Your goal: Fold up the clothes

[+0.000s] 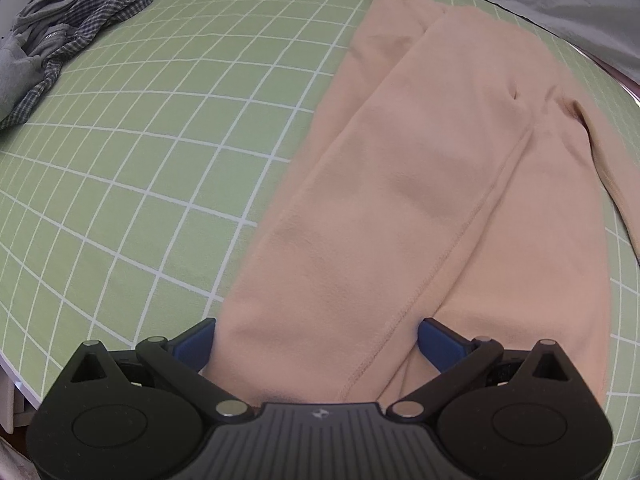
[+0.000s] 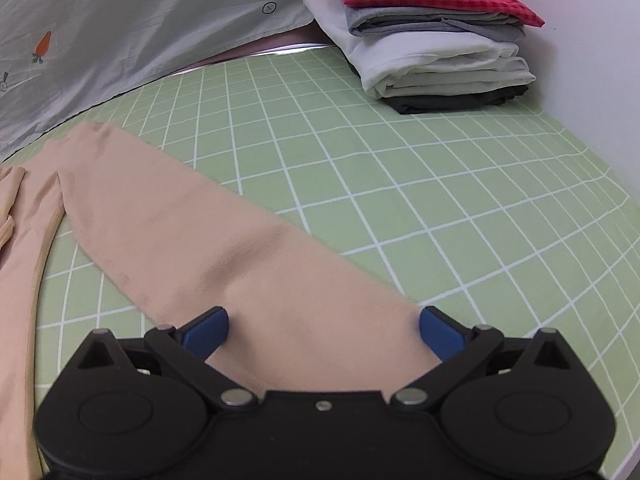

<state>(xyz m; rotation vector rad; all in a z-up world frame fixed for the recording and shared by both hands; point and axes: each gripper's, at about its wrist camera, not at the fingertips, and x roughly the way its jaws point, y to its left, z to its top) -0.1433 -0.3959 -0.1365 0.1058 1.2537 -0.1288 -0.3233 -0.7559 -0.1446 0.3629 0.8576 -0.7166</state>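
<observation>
A peach fleece garment (image 1: 432,184) lies flat on the green checked sheet (image 1: 160,160). In the left wrist view a folded-over part of it with a stitched seam runs toward me. My left gripper (image 1: 316,336) is open, its blue fingers (image 1: 196,344) on either side of the garment's near end. In the right wrist view one long peach sleeve (image 2: 224,240) lies diagonally across the sheet (image 2: 440,200). My right gripper (image 2: 324,328) is open, its blue fingers (image 2: 206,330) straddling the sleeve's near end.
A crumpled pile of grey and checked clothes (image 1: 68,28) lies at the far left. A stack of folded clothes (image 2: 432,36) with a red checked piece on top stands at the far right. A grey quilt (image 2: 132,40) borders the far edge.
</observation>
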